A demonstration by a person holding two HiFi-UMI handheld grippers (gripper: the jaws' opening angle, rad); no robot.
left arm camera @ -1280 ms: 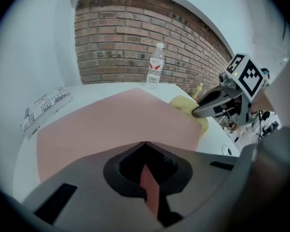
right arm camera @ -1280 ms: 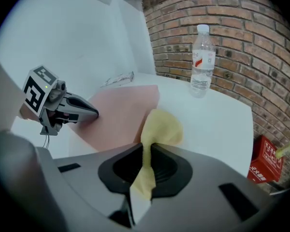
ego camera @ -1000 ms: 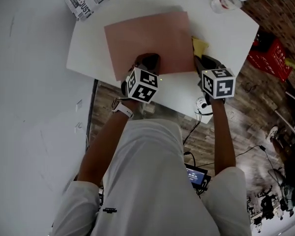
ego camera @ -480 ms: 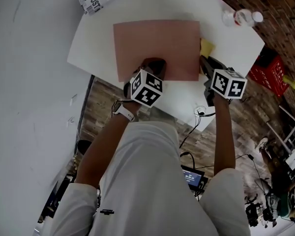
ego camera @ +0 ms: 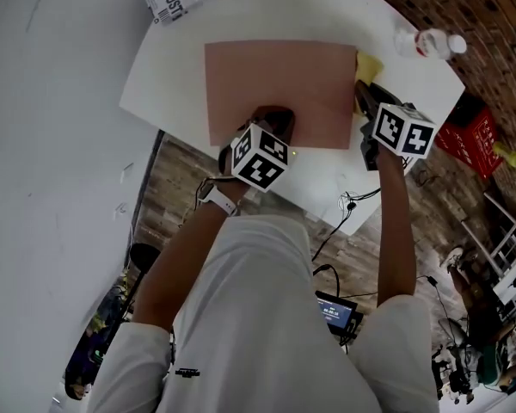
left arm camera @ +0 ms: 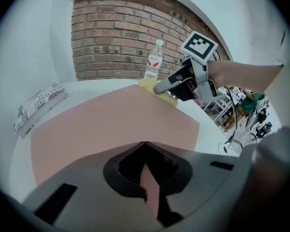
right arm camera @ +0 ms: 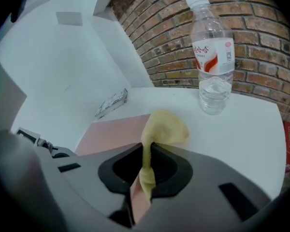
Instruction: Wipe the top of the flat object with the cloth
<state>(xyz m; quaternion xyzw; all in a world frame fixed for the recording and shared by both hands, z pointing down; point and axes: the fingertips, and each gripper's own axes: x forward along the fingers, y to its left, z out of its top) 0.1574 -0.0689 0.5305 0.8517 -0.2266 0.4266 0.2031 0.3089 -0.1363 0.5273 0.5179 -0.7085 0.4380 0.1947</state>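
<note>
Head view shows my left gripper point(ego camera: 273, 117), jaws together, resting on the near edge of the pink sheet point(ego camera: 275, 71), which lies flat on the white table point(ego camera: 176, 67). My right gripper point(ego camera: 362, 95) pinches the yellow cloth point(right arm camera: 163, 127) just beside the sheet's far right corner.
</note>
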